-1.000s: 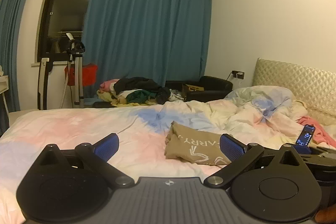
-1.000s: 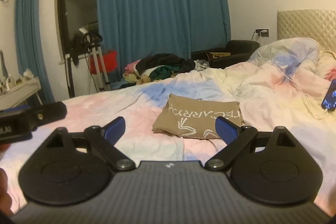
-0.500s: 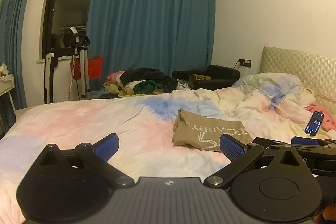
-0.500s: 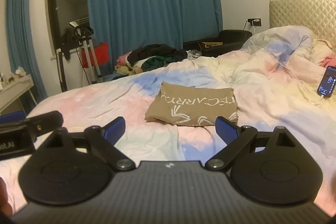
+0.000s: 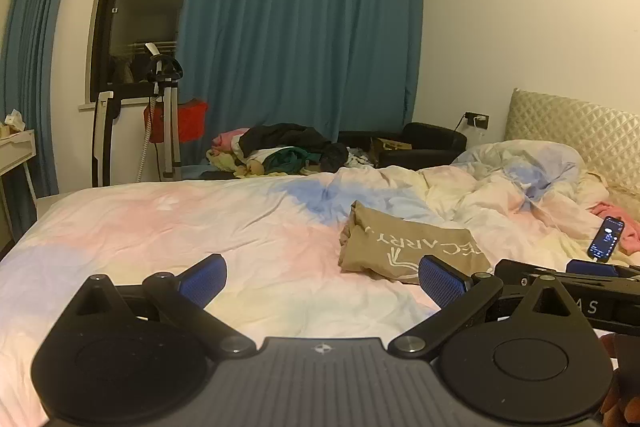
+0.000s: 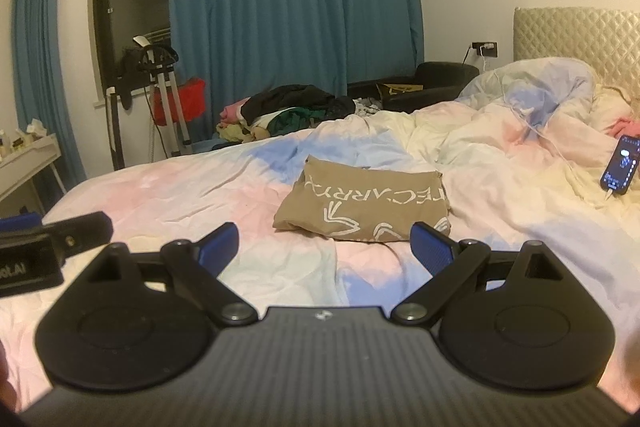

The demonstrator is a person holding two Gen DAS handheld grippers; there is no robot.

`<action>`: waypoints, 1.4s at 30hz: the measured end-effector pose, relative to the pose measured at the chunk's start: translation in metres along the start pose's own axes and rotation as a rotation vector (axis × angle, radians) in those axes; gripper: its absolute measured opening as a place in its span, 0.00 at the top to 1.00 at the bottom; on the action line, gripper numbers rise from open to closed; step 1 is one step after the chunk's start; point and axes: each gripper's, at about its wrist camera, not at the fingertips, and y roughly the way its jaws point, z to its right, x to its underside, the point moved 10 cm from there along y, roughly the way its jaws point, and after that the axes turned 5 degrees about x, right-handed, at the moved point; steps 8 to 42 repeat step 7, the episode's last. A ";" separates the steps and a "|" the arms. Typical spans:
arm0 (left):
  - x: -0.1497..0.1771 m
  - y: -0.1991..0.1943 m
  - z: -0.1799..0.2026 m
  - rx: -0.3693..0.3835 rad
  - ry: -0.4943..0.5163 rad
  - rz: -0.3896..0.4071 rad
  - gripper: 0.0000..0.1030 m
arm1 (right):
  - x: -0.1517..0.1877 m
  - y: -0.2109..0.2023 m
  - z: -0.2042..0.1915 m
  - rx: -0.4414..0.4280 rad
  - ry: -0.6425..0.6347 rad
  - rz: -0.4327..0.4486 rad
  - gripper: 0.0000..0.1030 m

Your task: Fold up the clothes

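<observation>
Lower frame, left wrist view: left gripper [image 5: 322, 273] spread wide, blue pads apart, holding nothing, above the pastel bedsheet [image 5: 160, 227].
Lower frame, right wrist view: right gripper [image 6: 324, 241] likewise wide apart and empty; the other tool's black body shows at the left edge.
Middle of frame: tan folded shirt [image 6: 362, 205] lies flat on the sheet, white lettering up, already a compact rectangle.
Key relation: shirt sits straight ahead, between the right gripper's fingers, but up and to the right of the left one; its long axis runs left to right across the right wrist view. Right gripper looks nearer and squarer to it.
Right edge: lit phone [image 6: 620, 165] on the rumpled duvet [image 6: 520, 115], well apart from the shirt.
Far centre: unfolded clothes pile [image 5: 280, 151] beyond the bed, before the blue curtain [image 5: 304, 39].
</observation>
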 end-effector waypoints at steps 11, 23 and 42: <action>0.006 0.005 -0.007 -0.017 -0.030 -0.017 0.00 | 0.002 0.001 -0.004 0.003 -0.030 -0.006 0.09; 0.006 0.005 -0.007 -0.017 -0.030 -0.017 0.00 | 0.002 0.001 -0.004 0.003 -0.030 -0.006 0.09; 0.006 0.005 -0.007 -0.017 -0.030 -0.017 0.00 | 0.002 0.001 -0.004 0.003 -0.030 -0.006 0.09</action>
